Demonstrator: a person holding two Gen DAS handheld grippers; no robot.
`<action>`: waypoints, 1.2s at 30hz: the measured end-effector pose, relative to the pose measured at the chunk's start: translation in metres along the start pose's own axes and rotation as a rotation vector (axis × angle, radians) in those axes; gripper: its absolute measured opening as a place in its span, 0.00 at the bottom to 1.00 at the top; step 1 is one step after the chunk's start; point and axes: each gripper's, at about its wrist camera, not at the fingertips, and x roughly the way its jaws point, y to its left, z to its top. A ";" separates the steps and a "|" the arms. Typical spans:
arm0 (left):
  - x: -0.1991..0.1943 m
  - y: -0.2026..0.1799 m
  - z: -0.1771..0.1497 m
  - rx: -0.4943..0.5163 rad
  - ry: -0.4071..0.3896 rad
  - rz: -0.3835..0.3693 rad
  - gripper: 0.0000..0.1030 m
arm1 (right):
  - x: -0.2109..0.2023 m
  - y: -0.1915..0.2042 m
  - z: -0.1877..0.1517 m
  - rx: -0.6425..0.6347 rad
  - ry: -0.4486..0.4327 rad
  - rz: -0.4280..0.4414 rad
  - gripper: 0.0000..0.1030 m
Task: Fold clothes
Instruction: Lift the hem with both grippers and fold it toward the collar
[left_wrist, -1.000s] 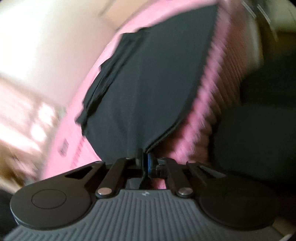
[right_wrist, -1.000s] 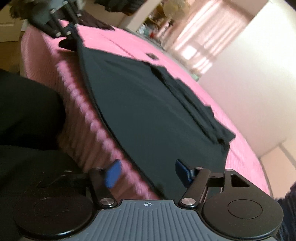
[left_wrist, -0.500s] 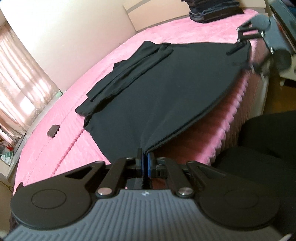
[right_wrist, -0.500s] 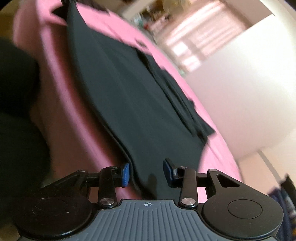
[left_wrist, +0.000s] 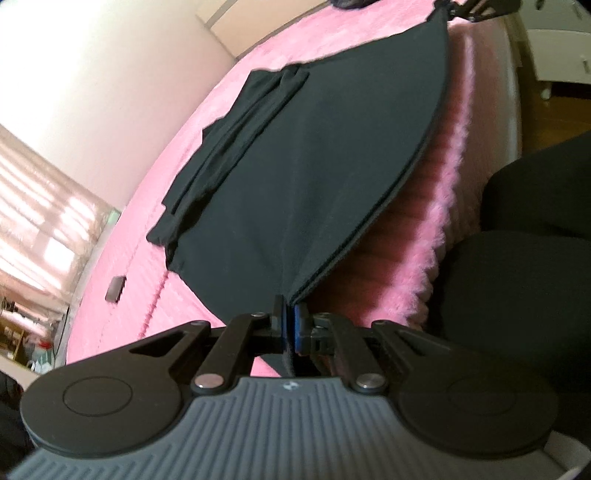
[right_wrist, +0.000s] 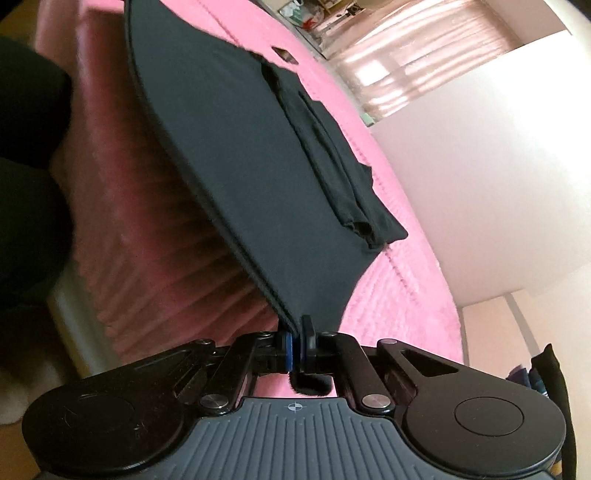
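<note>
Mid-fold: black garment (left_wrist: 303, 162) spread on the pink bed cover (left_wrist: 122, 258), near hem raised off the bed edge, one corner pinched tight in the left gripper (left_wrist: 290, 325), the other clamped likewise in the right gripper (right_wrist: 295, 345). Next, probably, carrying both corners together, level and taut, toward the far end with its tucked-in sleeves, then laying hem on that edge. No brand, label or writing readable anywhere

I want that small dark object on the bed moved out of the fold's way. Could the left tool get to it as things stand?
Probably not: the left tool is shut on the black garment's corner, so it would have to let go first. The small dark object lies apart on bare pink bedspread.
</note>
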 end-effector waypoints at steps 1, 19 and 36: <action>-0.010 0.001 0.000 0.014 -0.013 0.000 0.02 | -0.011 -0.002 0.001 -0.001 -0.003 0.002 0.01; -0.206 -0.056 -0.041 -0.028 0.005 -0.372 0.01 | -0.160 0.001 0.000 0.088 0.013 0.043 0.01; -0.094 0.140 0.042 0.053 -0.113 -0.002 0.03 | 0.027 -0.187 0.094 -0.010 0.011 0.048 0.02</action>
